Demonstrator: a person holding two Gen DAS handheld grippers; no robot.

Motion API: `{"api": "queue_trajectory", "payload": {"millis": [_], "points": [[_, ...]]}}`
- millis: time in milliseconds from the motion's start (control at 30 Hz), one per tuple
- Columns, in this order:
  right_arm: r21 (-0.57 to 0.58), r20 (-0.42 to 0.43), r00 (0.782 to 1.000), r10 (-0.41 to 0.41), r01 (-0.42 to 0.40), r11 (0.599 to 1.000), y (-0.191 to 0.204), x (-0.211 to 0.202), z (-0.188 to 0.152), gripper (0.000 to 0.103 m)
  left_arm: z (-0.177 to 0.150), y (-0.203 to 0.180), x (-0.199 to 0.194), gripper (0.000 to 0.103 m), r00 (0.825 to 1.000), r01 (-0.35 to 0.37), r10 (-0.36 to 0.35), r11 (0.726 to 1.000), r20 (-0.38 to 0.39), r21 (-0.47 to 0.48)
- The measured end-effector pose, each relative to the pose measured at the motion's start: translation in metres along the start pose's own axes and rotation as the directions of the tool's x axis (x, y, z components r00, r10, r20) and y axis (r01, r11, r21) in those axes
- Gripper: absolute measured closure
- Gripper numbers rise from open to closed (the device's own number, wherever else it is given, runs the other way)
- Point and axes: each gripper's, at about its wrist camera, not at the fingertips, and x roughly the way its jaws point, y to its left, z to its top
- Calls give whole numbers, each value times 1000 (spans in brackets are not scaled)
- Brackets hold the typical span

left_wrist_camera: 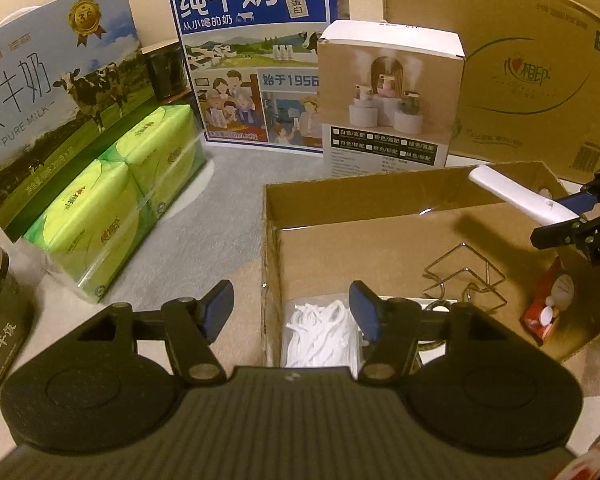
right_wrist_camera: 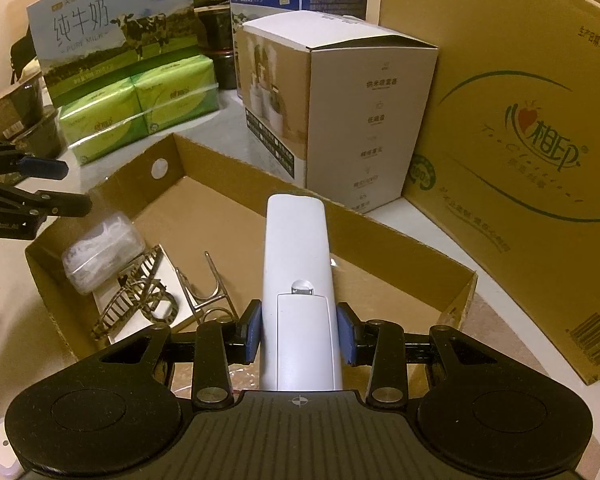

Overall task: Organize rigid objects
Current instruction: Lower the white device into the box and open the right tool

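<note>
While the right gripper (right_wrist_camera: 298, 334) clamps a white remote (right_wrist_camera: 296, 280) above the tray (right_wrist_camera: 400, 240), the left gripper (left_wrist_camera: 290, 312) hangs parted and empty over its near wall. Already inside lie floss picks (right_wrist_camera: 100, 252), a hair clip (right_wrist_camera: 136, 300) and a wire rack (left_wrist_camera: 464, 280). Judging by this, the remote still needs setting down.

Milk cartons (left_wrist_camera: 56, 92), green tissue packs (left_wrist_camera: 116, 204) and a humidifier box (right_wrist_camera: 340, 120) stand behind.
</note>
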Motion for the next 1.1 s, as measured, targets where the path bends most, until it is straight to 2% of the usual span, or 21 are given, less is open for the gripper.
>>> {"api": "queue_trajectory", "payload": {"millis": [700,767,967,1100], "points": [[19,7,1000,17,-17,1000,-1,-3,3,64,1,-7,-7,42,1000,6,-6,1000,1,9],[15,17,999,37,-37,999,-1,-4,4,64,1,-7,-9,34,1000,2,-2,1000,4,6],[15,48,998,33,-34,999,2,-11,5,49,-2,-10,-15,31,1000,2,-2,1000,9,11],[18,49,998,32,-33,999,3,-18,3,47,-3,-14,-22,31,1000,4,-4,1000,9,12]]}}
